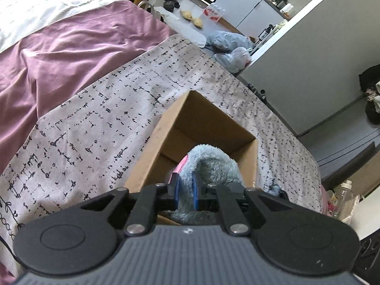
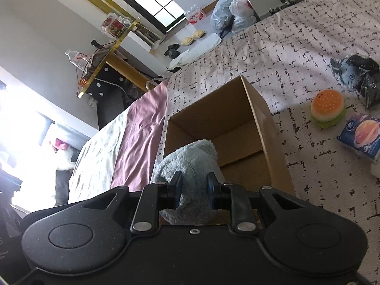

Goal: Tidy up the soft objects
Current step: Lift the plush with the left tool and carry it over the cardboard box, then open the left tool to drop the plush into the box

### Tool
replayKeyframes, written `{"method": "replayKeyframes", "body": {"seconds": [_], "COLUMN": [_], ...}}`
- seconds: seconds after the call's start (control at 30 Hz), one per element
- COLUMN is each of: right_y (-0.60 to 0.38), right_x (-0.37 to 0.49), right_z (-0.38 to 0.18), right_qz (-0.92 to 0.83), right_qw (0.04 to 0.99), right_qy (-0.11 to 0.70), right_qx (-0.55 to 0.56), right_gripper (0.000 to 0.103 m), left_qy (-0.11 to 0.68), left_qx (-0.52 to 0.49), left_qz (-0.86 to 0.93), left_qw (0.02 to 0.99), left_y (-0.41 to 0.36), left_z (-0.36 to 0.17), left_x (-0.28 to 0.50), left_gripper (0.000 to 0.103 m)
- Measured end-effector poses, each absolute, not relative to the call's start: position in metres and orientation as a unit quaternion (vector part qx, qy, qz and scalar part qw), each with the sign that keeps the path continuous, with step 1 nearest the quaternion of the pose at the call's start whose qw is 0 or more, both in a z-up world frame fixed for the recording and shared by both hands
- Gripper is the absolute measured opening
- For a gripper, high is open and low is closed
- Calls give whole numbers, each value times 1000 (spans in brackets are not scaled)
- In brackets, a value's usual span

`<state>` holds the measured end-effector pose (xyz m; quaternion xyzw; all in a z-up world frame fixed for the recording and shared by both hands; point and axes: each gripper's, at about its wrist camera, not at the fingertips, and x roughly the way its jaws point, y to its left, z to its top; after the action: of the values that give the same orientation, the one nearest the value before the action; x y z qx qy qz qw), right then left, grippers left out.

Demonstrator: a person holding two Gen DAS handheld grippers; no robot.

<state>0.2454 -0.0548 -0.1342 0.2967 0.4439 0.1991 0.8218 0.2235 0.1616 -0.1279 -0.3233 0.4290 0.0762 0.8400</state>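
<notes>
A pale blue plush toy point(image 1: 209, 163) with a pink patch hangs over the near edge of an open cardboard box point(image 1: 166, 130) on the bed. My left gripper point(image 1: 185, 191) is shut on the plush toy. In the right wrist view my right gripper point(image 2: 194, 190) is also shut on the same plush toy point(image 2: 190, 159), above the near rim of the box point(image 2: 261, 109). A burger-shaped soft toy point(image 2: 327, 109), a blue tissue pack point(image 2: 361, 135) and a dark grey-blue soft item point(image 2: 356, 73) lie on the bedcover to the right of the box.
The bed has a white cover with black marks point(image 1: 95, 123) and a mauve sheet point(image 1: 59, 54). Plastic bags point(image 1: 228, 45) and slippers point(image 1: 192, 16) lie on the floor beyond the bed. A yellow-edged glass table point(image 2: 104, 54) stands by the window.
</notes>
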Motion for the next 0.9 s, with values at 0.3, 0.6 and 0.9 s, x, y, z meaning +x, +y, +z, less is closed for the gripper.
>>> {"method": "replayKeyframes", "body": {"seconds": [0.3,0.6,0.9], "right_y": [-57,-95,-133], "right_x": [253,237,219], "right_z": [-136,-114,-93], "right_qz": [200,191,189], "right_qw": [815,833,860], "right_qy": [446,405,369], "right_qx": [311,325,299], "right_gripper": [29,52,76], "left_qy": [440,425,392], "left_qx": [-284,-268,-234], "left_qz": [107,155,171], "left_qw": [845,851,873], "left_y": [156,150,124], "left_z": [-123,-102,-75], "left_x": [230,211,186], "left_gripper": [14,49,73]}}
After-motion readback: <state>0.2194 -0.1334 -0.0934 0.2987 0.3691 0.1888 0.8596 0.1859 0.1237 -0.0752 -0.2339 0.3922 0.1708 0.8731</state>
